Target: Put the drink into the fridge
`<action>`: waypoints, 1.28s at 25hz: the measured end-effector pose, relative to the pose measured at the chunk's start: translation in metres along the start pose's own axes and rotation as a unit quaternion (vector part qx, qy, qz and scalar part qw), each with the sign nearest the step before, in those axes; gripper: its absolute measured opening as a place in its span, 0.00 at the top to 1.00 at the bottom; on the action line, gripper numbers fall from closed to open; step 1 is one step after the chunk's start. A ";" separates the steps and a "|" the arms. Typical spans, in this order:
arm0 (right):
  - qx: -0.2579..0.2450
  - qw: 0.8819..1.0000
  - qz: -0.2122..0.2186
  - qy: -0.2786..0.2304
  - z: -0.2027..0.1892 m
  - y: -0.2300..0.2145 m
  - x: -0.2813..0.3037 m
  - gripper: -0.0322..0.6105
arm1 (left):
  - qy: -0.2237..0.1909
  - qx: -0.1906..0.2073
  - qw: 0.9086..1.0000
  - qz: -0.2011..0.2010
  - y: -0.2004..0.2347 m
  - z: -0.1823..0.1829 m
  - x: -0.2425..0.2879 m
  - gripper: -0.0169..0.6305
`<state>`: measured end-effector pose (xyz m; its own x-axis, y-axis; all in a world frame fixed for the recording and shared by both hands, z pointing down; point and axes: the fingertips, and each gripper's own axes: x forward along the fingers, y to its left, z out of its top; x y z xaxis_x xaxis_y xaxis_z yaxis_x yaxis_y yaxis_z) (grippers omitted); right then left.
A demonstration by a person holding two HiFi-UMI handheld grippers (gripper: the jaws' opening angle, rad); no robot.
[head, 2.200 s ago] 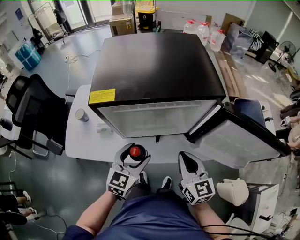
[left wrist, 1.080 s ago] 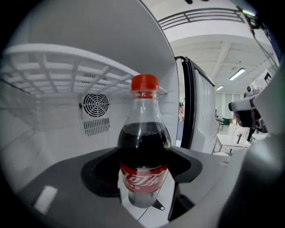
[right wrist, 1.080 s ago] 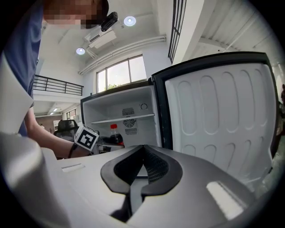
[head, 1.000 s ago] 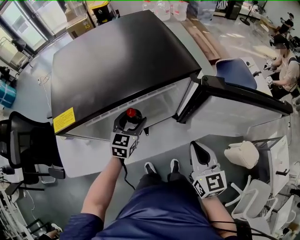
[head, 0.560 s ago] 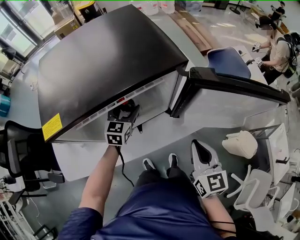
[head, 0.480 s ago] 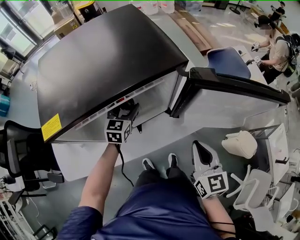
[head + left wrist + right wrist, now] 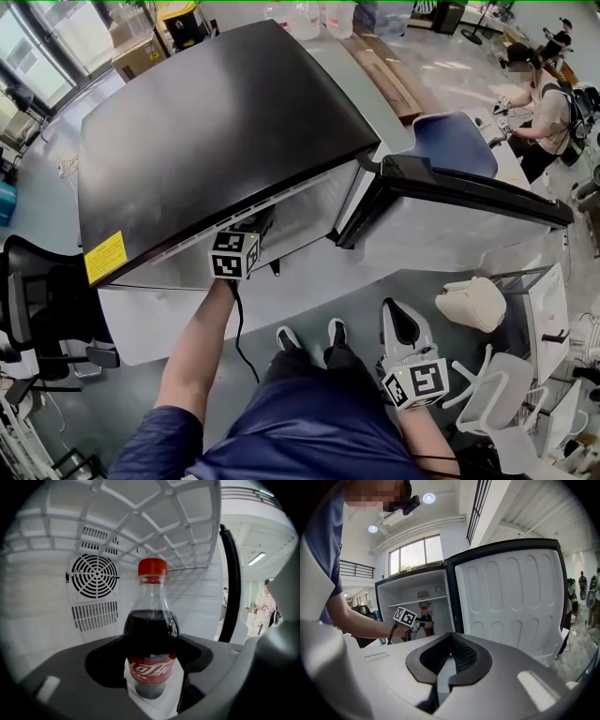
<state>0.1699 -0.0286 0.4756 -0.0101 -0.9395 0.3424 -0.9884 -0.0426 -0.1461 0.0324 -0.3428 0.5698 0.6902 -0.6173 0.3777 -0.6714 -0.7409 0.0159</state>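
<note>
The drink is a dark cola bottle (image 7: 151,639) with a red cap and red label, upright between the jaws of my left gripper (image 7: 150,677), which is shut on it. It is inside the white fridge compartment, in front of the round fan grille (image 7: 96,576) and under a wire shelf (image 7: 154,508). From the head view the left gripper (image 7: 246,232) reaches under the black fridge top (image 7: 216,122) and the bottle is hidden. The right gripper view shows the bottle (image 7: 425,619) just inside the opening. My right gripper (image 7: 405,328) hangs low beside my right leg, shut and empty.
The fridge door (image 7: 469,192) stands open to the right. The fridge sits on a grey table (image 7: 150,319). A black office chair (image 7: 37,291) is at the left, a white bag (image 7: 473,302) and a blue chair (image 7: 455,141) at the right. A person (image 7: 544,94) sits far right.
My left gripper carried the bottle from in front of my body forward into the fridge, so its red cap went out of sight under the top. The right gripper stayed low.
</note>
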 end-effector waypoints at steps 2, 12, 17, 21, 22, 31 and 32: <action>0.000 1.000 0.000 0.001 -0.002 0.000 -0.001 0.94 | 0.001 -0.001 1.000 0.003 0.003 0.000 0.002 0.49; 0.012 1.000 0.005 0.004 -0.006 -0.002 -0.003 0.94 | 0.003 0.009 1.000 0.003 0.001 -0.003 0.005 0.49; 0.005 1.000 0.017 0.002 -0.004 0.003 0.000 0.94 | 0.007 0.005 1.000 0.005 0.003 -0.005 0.003 0.49; 0.001 1.000 0.025 0.001 -0.001 0.006 0.002 0.94 | 0.014 0.017 1.000 0.002 -0.002 -0.007 0.005 0.48; 0.001 1.000 0.027 0.000 0.000 0.007 0.002 0.94 | 0.014 0.017 1.000 0.003 -0.002 -0.008 0.004 0.48; 0.003 0.999 0.036 -0.003 0.000 0.010 0.001 0.94 | 0.001 0.010 1.000 0.023 0.001 -0.005 -0.014 0.48; 0.001 0.999 0.038 -0.002 0.001 0.011 0.001 0.94 | 0.000 0.004 1.000 0.025 0.000 -0.006 -0.018 0.48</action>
<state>0.1594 -0.0302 0.4739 -0.0850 -0.9416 0.3257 -0.9844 0.0287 -0.1738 0.0185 -0.3298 0.5687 0.6563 -0.6527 0.3784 -0.7022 -0.7119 -0.0102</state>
